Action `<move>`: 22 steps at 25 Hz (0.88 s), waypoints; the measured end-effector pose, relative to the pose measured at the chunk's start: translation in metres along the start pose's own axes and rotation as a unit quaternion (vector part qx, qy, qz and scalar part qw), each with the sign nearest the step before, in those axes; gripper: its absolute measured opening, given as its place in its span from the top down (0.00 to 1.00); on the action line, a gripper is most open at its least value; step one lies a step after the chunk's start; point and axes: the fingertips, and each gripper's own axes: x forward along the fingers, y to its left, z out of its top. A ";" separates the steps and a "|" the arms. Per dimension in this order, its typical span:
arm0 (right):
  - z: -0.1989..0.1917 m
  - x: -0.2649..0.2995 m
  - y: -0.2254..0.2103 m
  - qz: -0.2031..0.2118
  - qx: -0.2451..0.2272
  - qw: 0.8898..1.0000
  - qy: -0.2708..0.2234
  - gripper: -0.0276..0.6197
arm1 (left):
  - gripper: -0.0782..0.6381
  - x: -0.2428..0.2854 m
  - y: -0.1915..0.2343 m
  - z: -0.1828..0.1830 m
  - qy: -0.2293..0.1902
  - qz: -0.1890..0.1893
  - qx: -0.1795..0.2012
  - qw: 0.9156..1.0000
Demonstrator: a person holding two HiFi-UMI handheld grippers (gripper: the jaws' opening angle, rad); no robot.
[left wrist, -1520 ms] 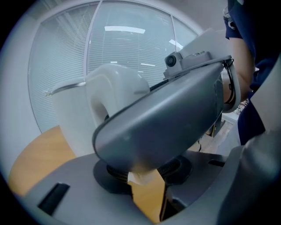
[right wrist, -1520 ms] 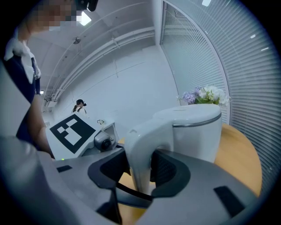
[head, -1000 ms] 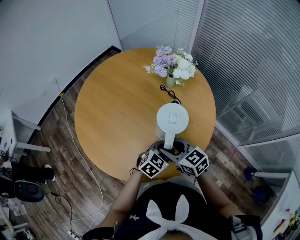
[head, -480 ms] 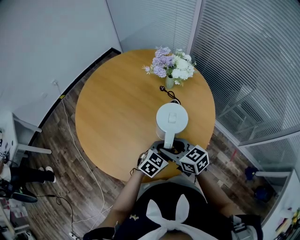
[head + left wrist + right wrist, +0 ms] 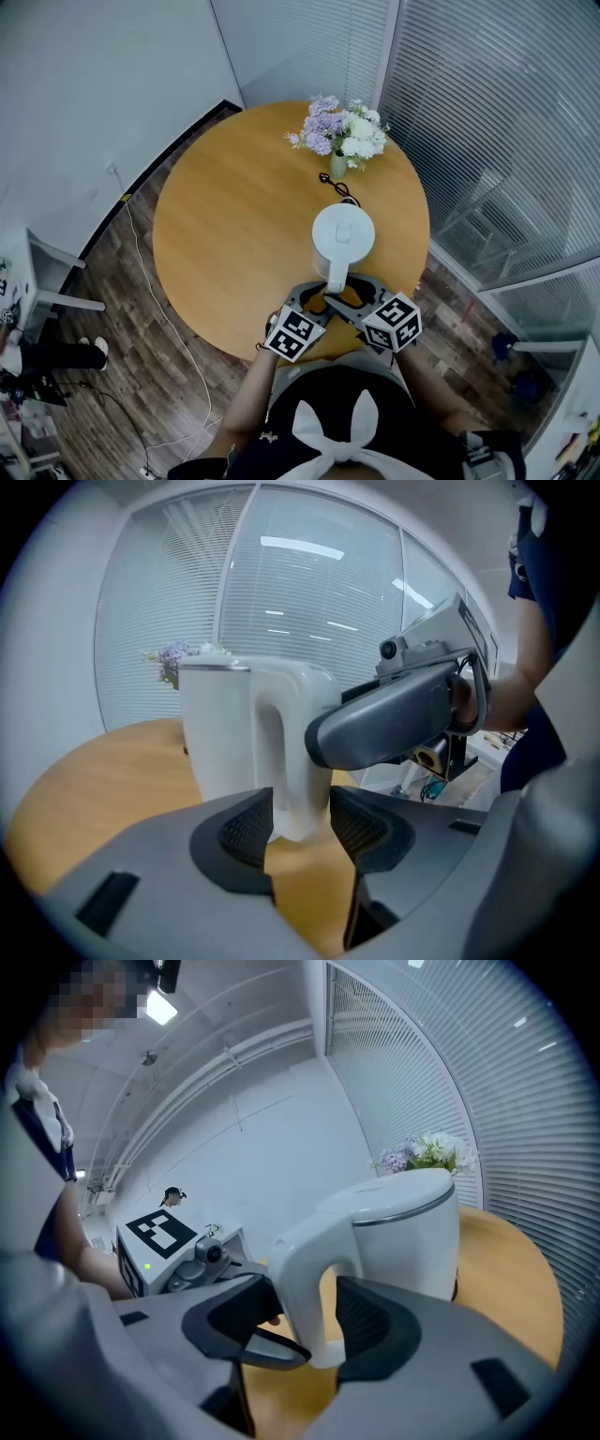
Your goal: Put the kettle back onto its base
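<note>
Two hand-held grippers flank the handle of the kettle (image 5: 344,234).
The jaws of the left hand-held gripper (image 5: 300,825) and the right hand-held gripper (image 5: 302,1321) are opening around it, at five o'clock on the table (image 5: 225,216).

The kettle (image 5: 344,236) is white, the table (image 5: 234,206) honey-brown, the flowers (image 5: 342,131) lilac and white, the floor (image 5: 122,309) dark wood-grain.

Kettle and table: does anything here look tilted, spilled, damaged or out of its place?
Nothing stands out. The white kettle stands upright on the round table with its lid shut, and no water shows on the wood. The vase of flowers is upright too, and a black cord lies between them.
</note>
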 end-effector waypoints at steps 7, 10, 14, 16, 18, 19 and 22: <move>0.007 -0.017 0.001 -0.039 0.002 0.999 -0.024 0.60 | 0.62 -0.034 0.008 0.018 -0.047 0.028 -0.023 0.998; 0.016 -0.027 0.000 -0.070 0.002 0.996 -0.046 0.60 | 0.63 -0.048 0.012 0.031 -0.068 0.051 -0.022 0.996; 0.031 -0.042 -0.001 -0.104 0.005 0.991 -0.081 0.70 | 0.67 -0.063 0.019 0.049 -0.098 0.097 -0.018 0.990; 0.036 -0.049 -0.002 -0.123 0.001 0.988 -0.098 0.84 | 0.77 -0.067 0.023 0.054 -0.103 0.125 -0.014 0.987; 0.041 -0.055 -0.001 -0.136 0.001 0.984 -0.112 0.89 | 0.79 -0.069 0.024 0.059 -0.109 0.143 -0.013 0.984; 0.043 -0.057 0.000 -0.140 0.000 0.983 -0.118 0.90 | 0.81 -0.071 0.024 0.062 -0.115 0.148 -0.017 0.982; 0.048 -0.062 0.006 -0.147 -0.008 0.981 -0.129 0.91 | 0.84 -0.079 0.024 0.072 -0.134 0.159 -0.028 0.978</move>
